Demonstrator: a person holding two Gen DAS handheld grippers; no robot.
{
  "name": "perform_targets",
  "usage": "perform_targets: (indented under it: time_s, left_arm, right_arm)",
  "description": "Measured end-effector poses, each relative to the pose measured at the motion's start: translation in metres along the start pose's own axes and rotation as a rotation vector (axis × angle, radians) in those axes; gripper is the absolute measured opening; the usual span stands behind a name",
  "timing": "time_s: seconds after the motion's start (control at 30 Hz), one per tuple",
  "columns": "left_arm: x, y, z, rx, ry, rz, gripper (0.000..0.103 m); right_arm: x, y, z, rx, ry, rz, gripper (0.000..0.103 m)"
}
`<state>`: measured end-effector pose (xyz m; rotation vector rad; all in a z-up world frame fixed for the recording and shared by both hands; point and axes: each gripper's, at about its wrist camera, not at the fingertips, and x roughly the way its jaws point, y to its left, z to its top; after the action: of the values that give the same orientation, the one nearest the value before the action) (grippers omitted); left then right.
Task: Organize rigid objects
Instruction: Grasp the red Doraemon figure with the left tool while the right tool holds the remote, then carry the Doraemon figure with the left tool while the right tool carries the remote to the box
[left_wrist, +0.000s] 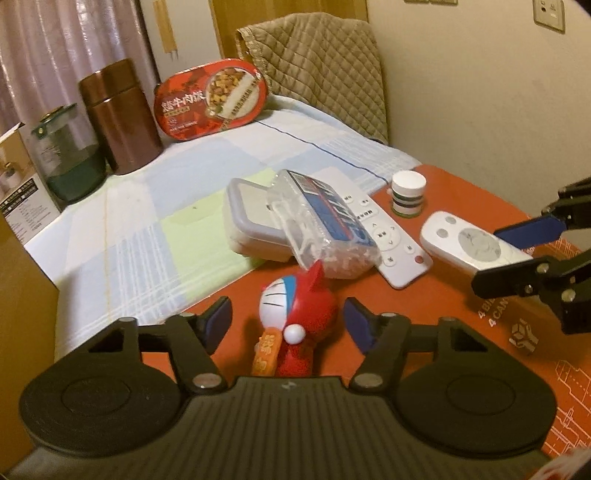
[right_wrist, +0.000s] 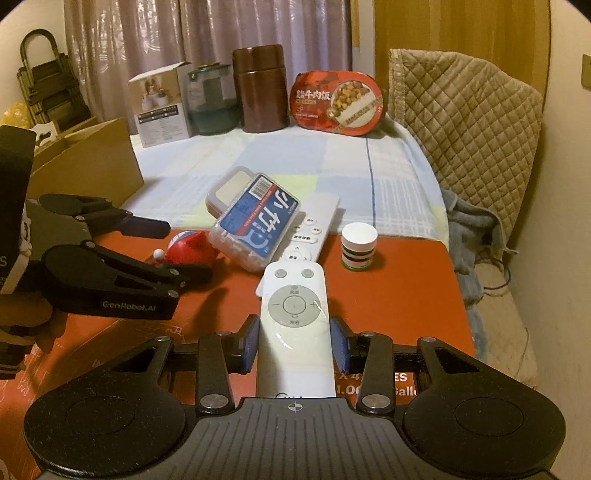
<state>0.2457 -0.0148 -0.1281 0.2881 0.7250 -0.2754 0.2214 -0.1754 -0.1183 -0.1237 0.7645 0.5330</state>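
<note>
Right wrist: remote (right_wrist: 293, 317) between pads (right_wrist: 251, 343), seemingly gripped.

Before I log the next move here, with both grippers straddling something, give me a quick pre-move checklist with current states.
1. Right gripper centred on the small white remote: ok.
2. Its pads gripping the remote: cannot tell; left pad touching, right shows a thin gap.
3. Left gripper straddling the red cat figurine, jaws wide: ok.
4. Figurine upright: not ok, lying on its side.
5. Floss pick box stable: not ok, leaning on the lidded container and long remote.
6. Grippers apart from each other: ok.
</note>
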Motion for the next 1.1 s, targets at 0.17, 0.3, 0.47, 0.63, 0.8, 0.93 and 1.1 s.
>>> perform_targets:
  time_s: [0.17,0.3,0.47,0.63,0.8,0.93,1.1]
  left_arm:
    - [0.003,-0.002,-0.001,0.003,0.024,-0.001,0.04]
    - [-0.001,0.001,-0.002,-0.035,0.037,-0.002,0.04]
    - [-0.021,0.009,-0.002,-0.134,0.02,-0.014,0.04]
    - [-0.048,0.013,-0.001,-0.189,-0.011,-0.019,0.04]
    - [-0.075,0.014,0.002,-0.209,-0.036,-0.015,0.04]
    - [-0.099,0.019,0.007,-0.229,-0.059,-0.007,0.04]
    - [-0.128,0.028,0.014,-0.255,-0.086,0.01,0.04]
  right_arm:
    - [0.002,-0.002,0.004,0.027,-0.004,0.0,0.037]
    - [0.0,-0.001,0.005,0.036,-0.011,-0.002,0.037]
    - [-0.004,-0.001,0.008,0.056,-0.022,-0.004,0.037]
    - [-0.013,0.003,0.014,0.064,-0.041,-0.002,0.037]
    - [-0.028,0.011,0.024,0.062,-0.064,0.005,0.037]
    - [-0.042,0.019,0.033,0.05,-0.086,0.011,0.037]
    - [-0.06,0.031,0.045,0.036,-0.113,0.02,0.037]
